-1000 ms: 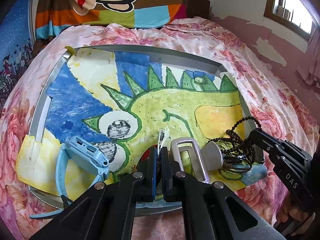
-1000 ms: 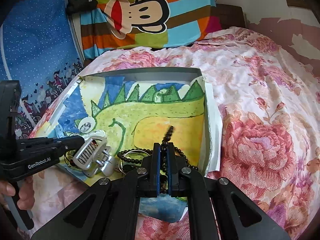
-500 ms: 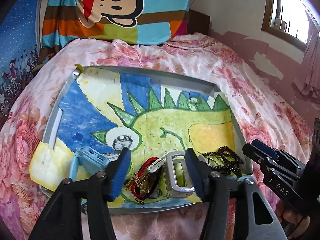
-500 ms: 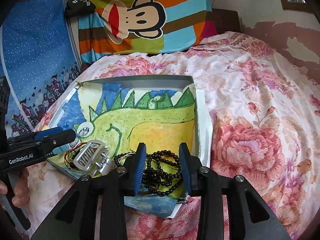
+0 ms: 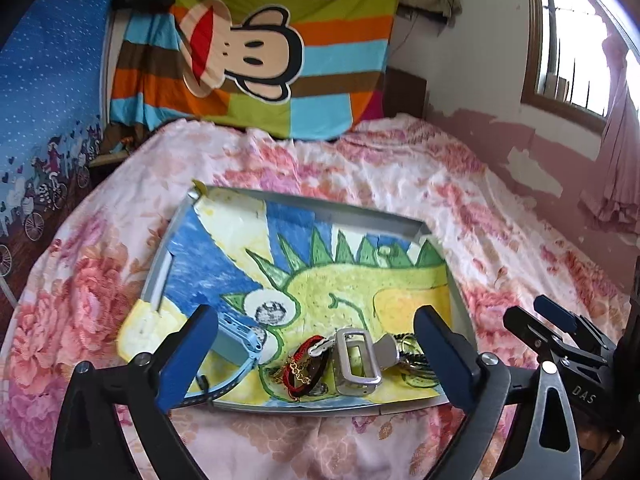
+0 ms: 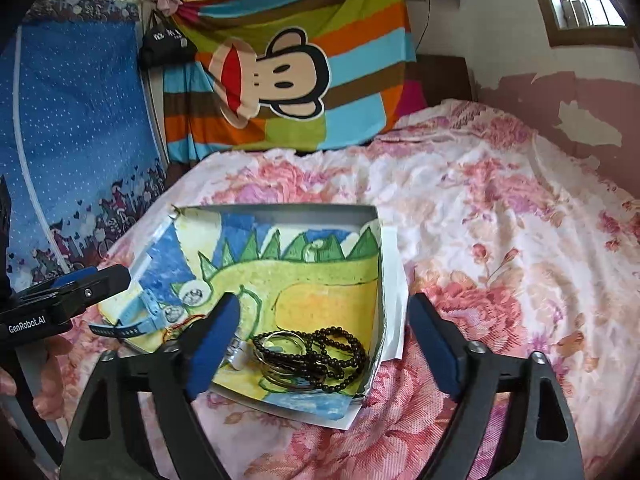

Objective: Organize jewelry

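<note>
A shallow grey tray point(image 5: 344, 214) lined with a dinosaur drawing lies on the flowered bed. Along its near edge rest a light-blue smartwatch point(image 5: 236, 340), a red cord bracelet with a gold chain point(image 5: 304, 368), a silver rectangular clasp point(image 5: 354, 360) and a black bead necklace point(image 6: 320, 356) tangled with metal rings point(image 6: 280, 340). My left gripper point(image 5: 316, 320) hangs open above the bracelet and clasp, holding nothing. My right gripper point(image 6: 324, 308) is open above the beads, also with nothing in it. Each gripper shows at the edge of the other's view.
The flowered bedspread point(image 6: 500, 240) spreads wide to the right of the tray. A striped monkey cloth point(image 5: 256, 52) hangs at the head of the bed, and a blue curtain point(image 6: 80, 140) is on the left. A hand point(image 6: 44, 376) holds the left gripper's handle.
Both grippers went from shut to wide open and drew back and up from the tray. The bracelet and the beads now lie loose on the drawing.
</note>
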